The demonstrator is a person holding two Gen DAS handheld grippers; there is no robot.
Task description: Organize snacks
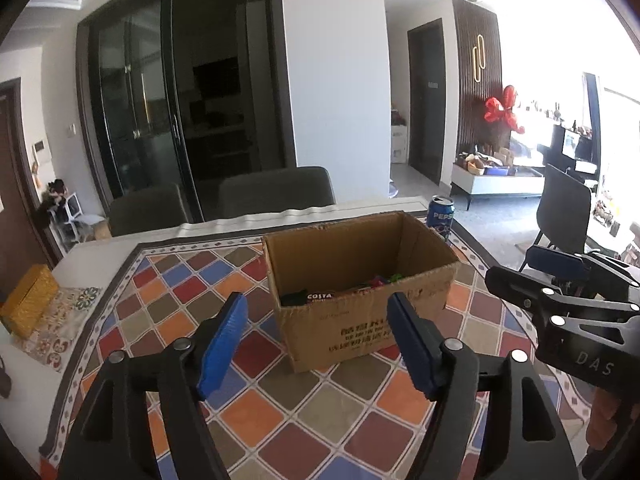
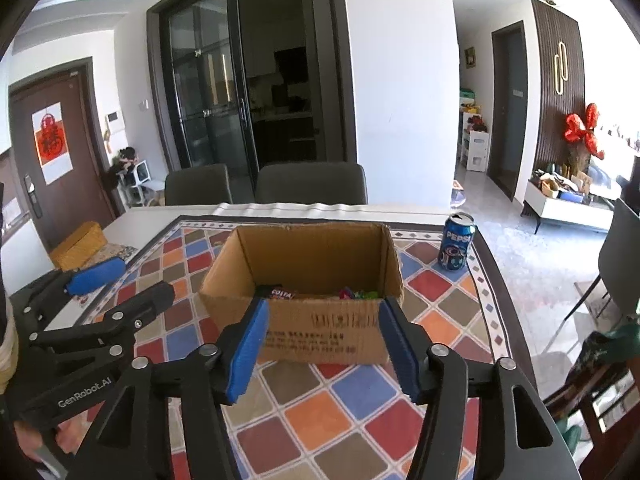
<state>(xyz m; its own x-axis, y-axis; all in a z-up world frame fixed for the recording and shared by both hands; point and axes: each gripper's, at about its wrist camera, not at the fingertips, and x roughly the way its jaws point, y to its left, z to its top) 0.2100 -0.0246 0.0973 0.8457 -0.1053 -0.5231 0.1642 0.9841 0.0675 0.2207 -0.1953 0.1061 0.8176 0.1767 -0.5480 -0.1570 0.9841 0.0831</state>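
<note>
Right wrist: cardboard box (image 2: 320, 304) beyond parted, empty jaws.

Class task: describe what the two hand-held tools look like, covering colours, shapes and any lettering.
Both the left tool and the right tool have black angular linkage arms with silver rivets and ribbed blue finger pads. White lettering shows: "GenRobot.AI" on the left, "DAS" on the right.
</note>
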